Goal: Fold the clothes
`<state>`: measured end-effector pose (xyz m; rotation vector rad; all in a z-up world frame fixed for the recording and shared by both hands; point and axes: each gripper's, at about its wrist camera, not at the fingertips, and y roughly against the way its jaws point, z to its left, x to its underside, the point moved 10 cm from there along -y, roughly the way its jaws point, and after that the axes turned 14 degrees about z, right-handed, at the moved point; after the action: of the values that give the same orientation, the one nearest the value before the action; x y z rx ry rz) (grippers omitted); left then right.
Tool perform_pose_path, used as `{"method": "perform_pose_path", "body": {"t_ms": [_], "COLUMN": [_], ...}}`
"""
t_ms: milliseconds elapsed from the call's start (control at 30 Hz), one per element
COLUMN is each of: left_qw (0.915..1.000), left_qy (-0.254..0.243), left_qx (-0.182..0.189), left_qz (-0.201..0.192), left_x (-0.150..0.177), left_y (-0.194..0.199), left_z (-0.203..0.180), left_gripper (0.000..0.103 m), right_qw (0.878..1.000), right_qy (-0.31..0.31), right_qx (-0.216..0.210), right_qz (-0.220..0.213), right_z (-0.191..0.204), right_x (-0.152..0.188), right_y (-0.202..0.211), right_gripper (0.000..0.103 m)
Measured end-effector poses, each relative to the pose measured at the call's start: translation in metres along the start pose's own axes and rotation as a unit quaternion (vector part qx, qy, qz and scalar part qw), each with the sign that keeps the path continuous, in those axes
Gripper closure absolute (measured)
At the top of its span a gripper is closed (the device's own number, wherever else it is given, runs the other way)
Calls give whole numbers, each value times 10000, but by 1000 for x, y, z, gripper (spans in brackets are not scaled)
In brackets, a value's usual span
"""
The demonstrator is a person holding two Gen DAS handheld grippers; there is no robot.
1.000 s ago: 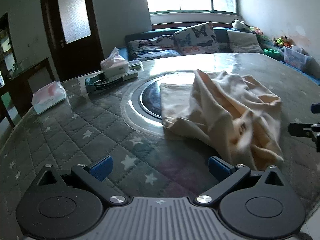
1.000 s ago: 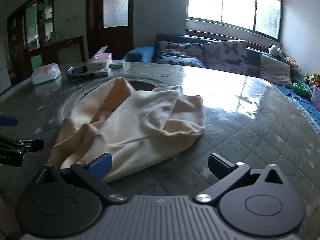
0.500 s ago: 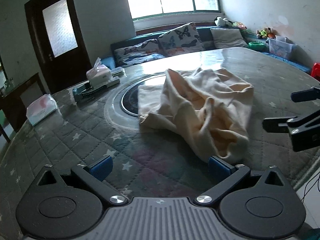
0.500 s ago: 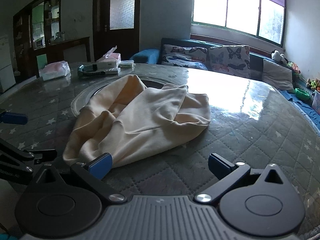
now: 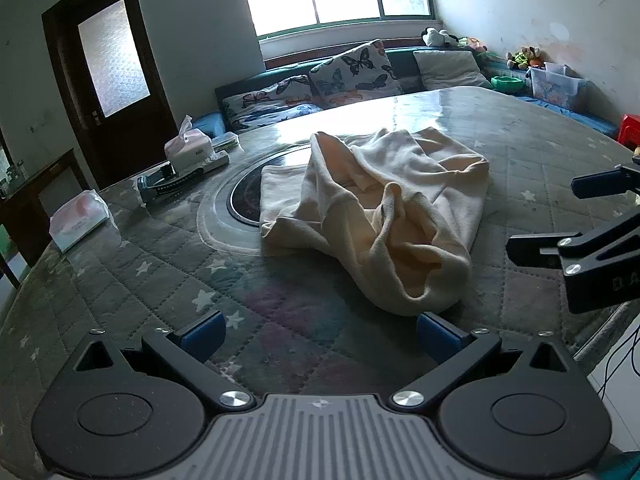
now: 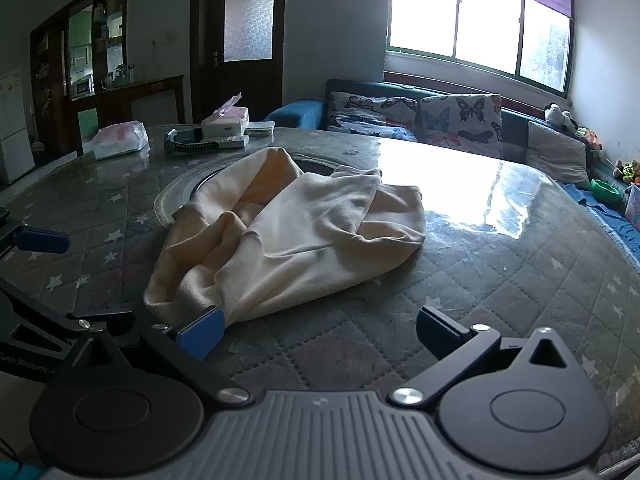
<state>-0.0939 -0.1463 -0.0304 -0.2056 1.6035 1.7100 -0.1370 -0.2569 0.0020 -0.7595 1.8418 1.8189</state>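
— Cream-coloured crumpled fleece garment (image 5: 384,216): where?
— Heaped near the middle of the round table with the grey star-quilted cover under clear plastic (image 5: 132,248), partly over the dark round inset ringed in glass (image 5: 246,196). Bunched in thick folds, one rounded end hanging toward the near rim.

— Left gripper with black arms and blue pads (image 5: 320,330)?
— Spread wide, nothing between the pads. Low over the near edge of the table, right pad just beside the garment's nearest fold; cannot tell whether touching.

— Right gripper of the same make (image 6: 318,330)?
— Also released, empty. Left pad (image 6: 200,332) right against the garment's near hem in the right wrist view, overlapping it; contact unclear. From the left wrist view, seen at the right edge, off to the garment's side.

— Elsewhere on the table?
— White tissue box with a sheet sticking up (image 5: 186,150) at the far left, atop a flat white slab; a dark band-like object (image 5: 168,184) beside it. Soft plastic tissue pack with pink print (image 5: 80,220) near the left rim. All well apart from the garment.

— Behind?
— Dark sofa with butterfly-print cushions (image 6: 460,120) under a bright window (image 6: 476,16); dark wooden door with a frosted pane (image 5: 112,60).
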Motion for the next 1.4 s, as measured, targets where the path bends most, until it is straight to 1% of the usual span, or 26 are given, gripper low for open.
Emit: {"method": "perform_pose_path", "body": {"t_ms": [267,767,1400], "left_qw": [9999,10000,9999], "left_qy": [62,-14,-75], "left_qx": [-28,-42,82], "left_qz": [79,43,68], "left_x": [2,1,-12], "left_y": [-2,1,-7], "left_z": [1,-3,-3], "left_gripper": [0,0,0], "right_qw": [10000,10000,9998], "right_qy": [-38,5,-66], "right_qx": [-12,-78,-179], "right_qz": [25,21,85], "right_z": [2,7,5], "right_x": [3,4,-4], "right_y": [-1,1,-6], "right_gripper": [0,0,0]}}
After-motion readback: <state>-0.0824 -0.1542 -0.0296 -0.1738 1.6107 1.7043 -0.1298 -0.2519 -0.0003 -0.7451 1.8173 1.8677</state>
